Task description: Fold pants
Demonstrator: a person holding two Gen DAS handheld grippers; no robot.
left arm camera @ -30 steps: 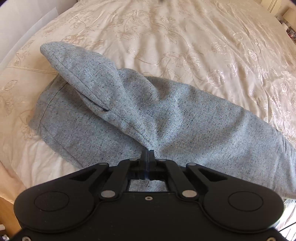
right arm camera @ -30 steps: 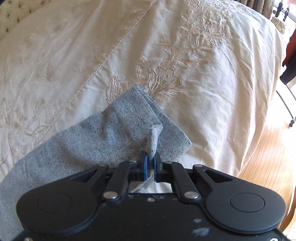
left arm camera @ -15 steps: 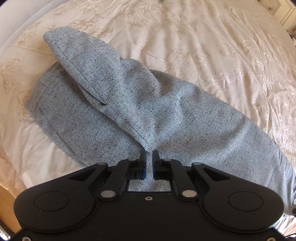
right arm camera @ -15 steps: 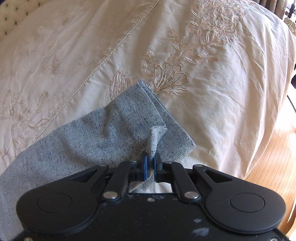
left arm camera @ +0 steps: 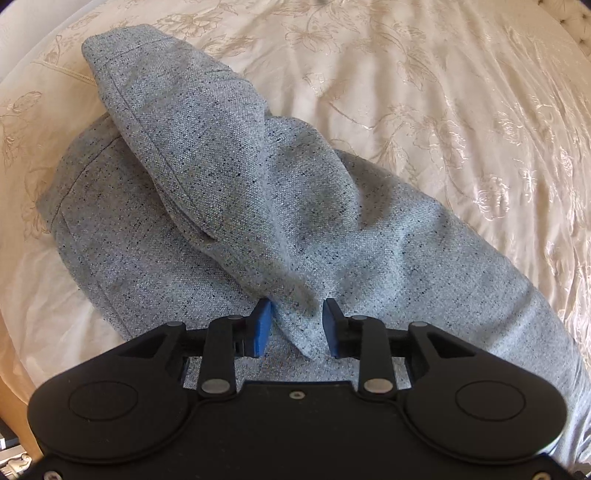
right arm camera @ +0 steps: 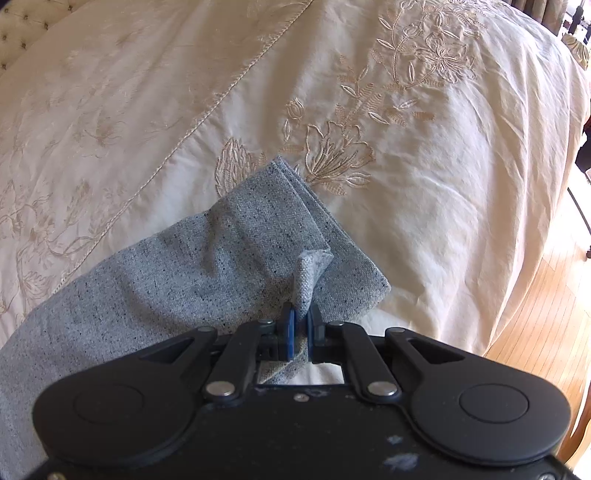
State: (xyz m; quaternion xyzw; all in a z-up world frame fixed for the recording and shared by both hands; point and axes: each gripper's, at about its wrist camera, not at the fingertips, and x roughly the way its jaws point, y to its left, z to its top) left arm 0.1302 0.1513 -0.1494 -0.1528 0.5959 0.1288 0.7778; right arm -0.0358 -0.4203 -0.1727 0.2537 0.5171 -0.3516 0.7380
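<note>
Grey speckled pants (left arm camera: 258, 206) lie on a cream embroidered bedspread (left arm camera: 443, 92). In the left wrist view the waist end is folded over, one flap lying across the other. My left gripper (left arm camera: 297, 325) is open, its blue-padded jaws standing either side of a fabric corner without pinching it. In the right wrist view the leg end of the pants (right arm camera: 221, 258) lies near the bed edge. My right gripper (right arm camera: 301, 321) is shut on a small raised fold of the hem.
The bedspread (right arm camera: 424, 184) drops off at the right to a wooden floor (right arm camera: 535, 314). A tufted headboard (right arm camera: 22, 33) shows at the top left of the right wrist view. The bed edge also shows at the lower left of the left wrist view.
My left gripper has opened and let go of the fabric corner, and moved closer over the pants. My right gripper has stayed shut on the hem with little movement.
</note>
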